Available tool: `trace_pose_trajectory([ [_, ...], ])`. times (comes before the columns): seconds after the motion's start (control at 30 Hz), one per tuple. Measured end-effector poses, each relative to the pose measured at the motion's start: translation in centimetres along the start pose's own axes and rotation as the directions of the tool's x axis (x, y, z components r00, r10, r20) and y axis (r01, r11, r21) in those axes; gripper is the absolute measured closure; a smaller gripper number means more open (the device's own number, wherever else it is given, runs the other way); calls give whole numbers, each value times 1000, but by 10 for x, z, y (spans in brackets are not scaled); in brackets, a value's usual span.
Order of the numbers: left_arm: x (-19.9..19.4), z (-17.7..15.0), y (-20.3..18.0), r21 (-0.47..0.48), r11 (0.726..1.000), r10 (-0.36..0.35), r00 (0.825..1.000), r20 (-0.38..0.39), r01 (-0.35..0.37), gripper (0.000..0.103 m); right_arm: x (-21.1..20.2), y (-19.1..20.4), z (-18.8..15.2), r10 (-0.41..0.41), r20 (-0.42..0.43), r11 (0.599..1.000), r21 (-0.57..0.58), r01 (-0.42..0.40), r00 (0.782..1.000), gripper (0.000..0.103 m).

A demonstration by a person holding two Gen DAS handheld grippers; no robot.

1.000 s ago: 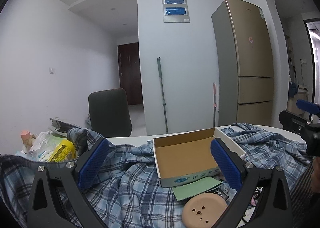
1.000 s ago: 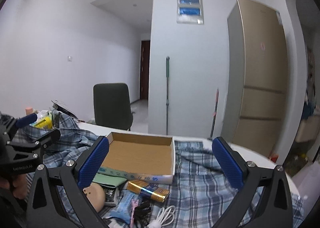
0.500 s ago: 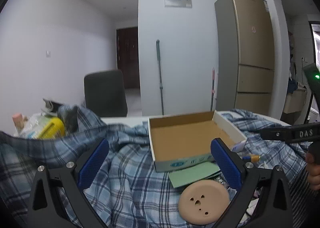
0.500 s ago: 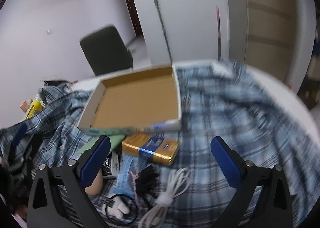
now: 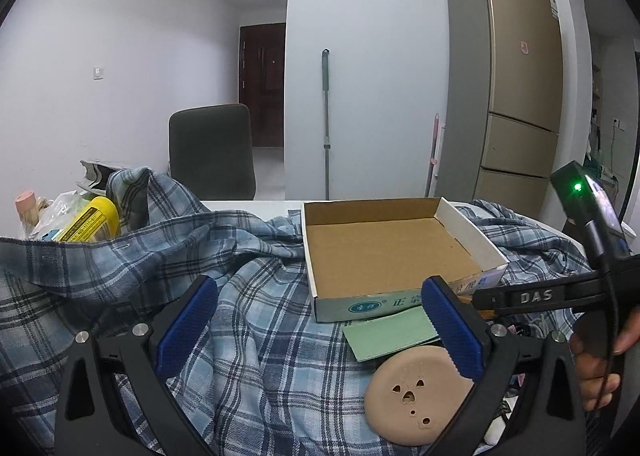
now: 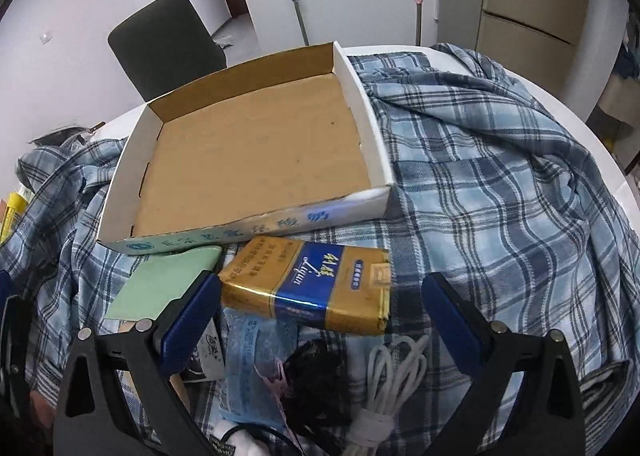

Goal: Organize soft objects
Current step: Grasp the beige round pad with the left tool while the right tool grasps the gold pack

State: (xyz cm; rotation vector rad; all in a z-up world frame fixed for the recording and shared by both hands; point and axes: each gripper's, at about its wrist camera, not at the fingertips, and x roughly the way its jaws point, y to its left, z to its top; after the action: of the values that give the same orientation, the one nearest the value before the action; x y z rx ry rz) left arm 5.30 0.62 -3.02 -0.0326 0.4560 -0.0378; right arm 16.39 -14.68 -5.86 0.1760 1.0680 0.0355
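Observation:
A blue plaid shirt (image 5: 248, 320) (image 6: 500, 184) lies crumpled over the round table. An empty cardboard box (image 5: 384, 252) (image 6: 256, 156) sits on it. My left gripper (image 5: 320, 328) is open and empty, low over the shirt, left of a tan round pad (image 5: 416, 396). My right gripper (image 6: 320, 320) is open and empty, tilted down over a gold and blue pack (image 6: 312, 288), a white coiled cable (image 6: 384, 388) and a black tangled item (image 6: 316, 388). The right gripper's body also shows in the left wrist view at the right edge.
A green card (image 5: 392, 330) (image 6: 160, 284) lies in front of the box. A yellow bottle (image 5: 92, 220) and clutter stand at the table's far left. A dark chair (image 5: 212, 152), a mop and a gold fridge (image 5: 508, 96) stand beyond the table.
My right gripper has tipped downward and moved closer over the small items in front of the box. My left gripper has shifted slightly; both stay open.

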Motion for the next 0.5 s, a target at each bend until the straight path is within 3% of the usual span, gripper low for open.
trace_pose_trajectory([
  [0.33, -1, 1, -3, 10, 1000, -3, 1000, -6, 3, 0, 7, 13, -2, -1, 6, 1000, -24, 1, 1000, 5],
  [0.5, -1, 1, -3, 10, 1000, -4, 1000, -6, 4, 0, 16, 14, 2, -4, -7, 1000, -10, 4, 1000, 16],
])
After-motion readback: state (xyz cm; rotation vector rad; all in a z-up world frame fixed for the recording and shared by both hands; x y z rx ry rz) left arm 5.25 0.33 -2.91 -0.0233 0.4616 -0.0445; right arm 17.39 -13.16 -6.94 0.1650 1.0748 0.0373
